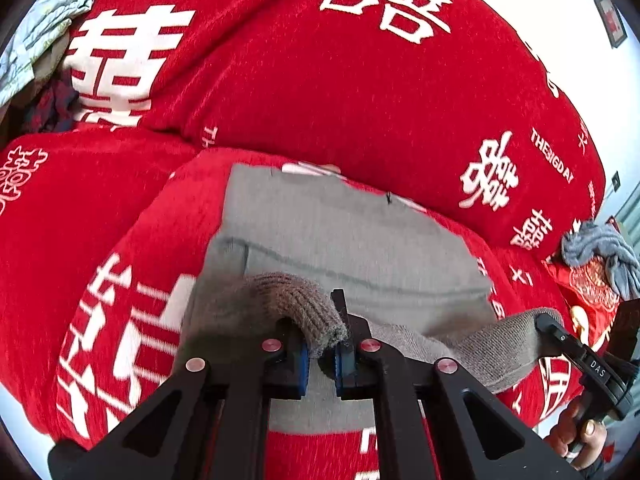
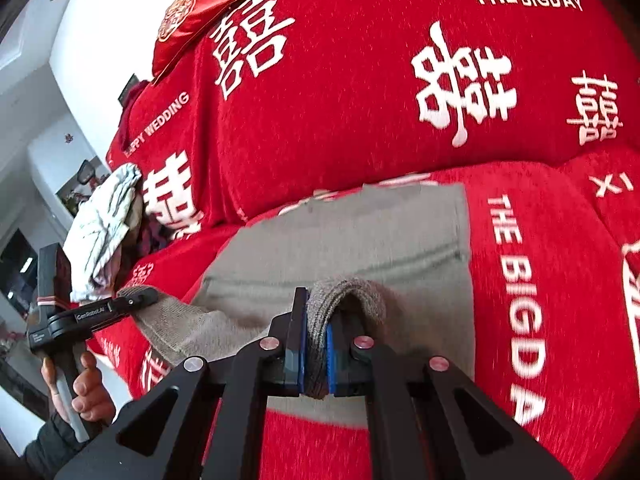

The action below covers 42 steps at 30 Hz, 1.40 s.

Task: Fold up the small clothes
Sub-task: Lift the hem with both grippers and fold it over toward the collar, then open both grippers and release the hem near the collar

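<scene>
A grey knitted garment (image 1: 340,232) lies flat on the red sofa seat, and shows in the right wrist view too (image 2: 360,232). Its near ribbed hem (image 1: 304,304) is raised off the seat. My left gripper (image 1: 322,354) is shut on a fold of that hem; its tip (image 2: 144,296) appears at the left of the right wrist view, holding the hem's left end. My right gripper (image 2: 316,356) is shut on the ribbed hem (image 2: 348,292) further right. In the left wrist view its tip (image 1: 548,322) grips the hem's right end, with a hand (image 1: 580,428) on its handle.
The sofa cover (image 1: 320,92) is red with white characters, and its backrest rises just behind the garment. A pile of pale and dark clothes (image 1: 40,36) (image 2: 108,216) lies at the seat's left. A grey-blue cloth (image 1: 600,252) lies at the right, and a red cushion (image 2: 200,8) rests on top of the backrest.
</scene>
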Each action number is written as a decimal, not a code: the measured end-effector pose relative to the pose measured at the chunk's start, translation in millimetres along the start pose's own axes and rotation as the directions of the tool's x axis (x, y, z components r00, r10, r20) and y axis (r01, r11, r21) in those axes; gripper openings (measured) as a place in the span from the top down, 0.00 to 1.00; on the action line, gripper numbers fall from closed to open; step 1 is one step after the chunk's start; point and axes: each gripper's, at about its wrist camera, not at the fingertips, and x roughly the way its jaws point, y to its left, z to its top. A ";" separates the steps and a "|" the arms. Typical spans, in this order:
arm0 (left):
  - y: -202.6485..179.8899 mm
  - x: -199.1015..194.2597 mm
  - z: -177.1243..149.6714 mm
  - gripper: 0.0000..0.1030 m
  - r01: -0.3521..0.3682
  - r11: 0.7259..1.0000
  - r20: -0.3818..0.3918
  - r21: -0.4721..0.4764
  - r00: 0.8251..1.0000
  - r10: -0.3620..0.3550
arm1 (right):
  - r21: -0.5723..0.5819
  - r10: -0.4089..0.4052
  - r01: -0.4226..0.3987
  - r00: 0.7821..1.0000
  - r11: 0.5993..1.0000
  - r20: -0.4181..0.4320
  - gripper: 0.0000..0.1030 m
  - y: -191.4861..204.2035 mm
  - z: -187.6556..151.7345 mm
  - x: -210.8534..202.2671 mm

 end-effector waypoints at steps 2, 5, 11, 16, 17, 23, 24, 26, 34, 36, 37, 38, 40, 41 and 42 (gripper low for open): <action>-0.6 6.3 8.4 0.90 -0.011 1.000 -0.005 -0.003 1.000 0.011 | 0.005 -0.012 0.012 1.000 1.000 0.003 0.92 1.4 9.7 5.7; -0.9 16.4 18.1 0.90 -0.037 0.999 -0.012 -0.002 0.999 0.037 | 0.011 -0.037 0.037 0.999 0.999 -0.004 0.92 0.1 23.4 17.2; -2.2 34.5 37.9 0.90 -0.063 0.998 -0.005 -0.004 0.998 0.063 | 0.049 -0.072 0.072 0.997 0.996 -0.009 0.92 -13.3 44.8 37.9; -1.6 64.3 55.0 0.90 -0.083 0.996 -0.034 -0.013 0.996 0.082 | 0.085 -0.111 0.113 0.993 0.990 -0.034 0.92 -28.8 57.9 62.5; -1.2 70.8 58.1 0.90 -0.088 0.996 -0.039 -0.014 0.995 0.088 | 0.090 -0.118 0.121 0.992 0.988 -0.041 0.92 -32.1 60.1 68.6; 1.8 103.0 78.7 0.90 -0.098 0.995 -0.058 -0.033 0.994 0.096 | 0.114 -0.150 0.156 0.987 0.981 -0.066 0.93 -46.5 75.7 100.8; 2.6 108.7 82.4 0.90 -0.099 0.994 -0.061 -0.036 0.993 0.096 | 0.114 -0.155 0.163 0.985 0.980 -0.069 0.92 -48.1 78.4 105.9; 4.3 120.7 89.1 0.90 -0.105 0.994 -0.070 -0.038 0.992 0.102 | 0.118 -0.163 0.172 0.984 0.978 -0.075 0.93 -53.2 84.3 116.8; 6.1 164.2 110.9 0.90 -0.122 0.992 -0.105 -0.040 0.987 0.118 | 0.162 -0.191 0.207 0.975 0.965 -0.113 0.93 -77.5 100.8 159.9; 5.2 173.9 117.9 0.90 -0.125 0.991 -0.111 -0.043 0.987 0.120 | 0.180 -0.189 0.208 0.975 0.961 -0.118 0.93 -83.6 104.6 167.8; 5.3 177.7 120.6 0.90 -0.126 0.991 -0.114 -0.046 0.986 0.120 | 0.188 -0.189 0.210 0.974 0.959 -0.122 0.93 -86.4 106.5 171.9; 5.9 183.5 123.8 0.90 -0.127 0.991 -0.119 -0.050 0.986 0.120 | 0.194 -0.191 0.213 0.973 0.958 -0.126 0.93 -89.0 108.6 177.1; 7.8 193.9 127.5 0.90 -0.132 0.990 -0.135 -0.056 0.983 0.124 | 0.196 -0.201 0.226 0.970 0.954 -0.138 0.93 -92.6 110.9 185.4; 9.2 199.3 128.2 0.90 -0.137 0.989 -0.146 -0.061 0.981 0.127 | 0.204 -0.204 0.232 0.967 0.951 -0.149 0.93 -95.7 111.8 190.7; 11.1 204.5 129.1 0.90 -0.142 0.987 -0.158 -0.068 0.979 0.130 | 0.218 -0.201 0.233 0.966 0.948 -0.161 0.93 -99.4 112.3 196.3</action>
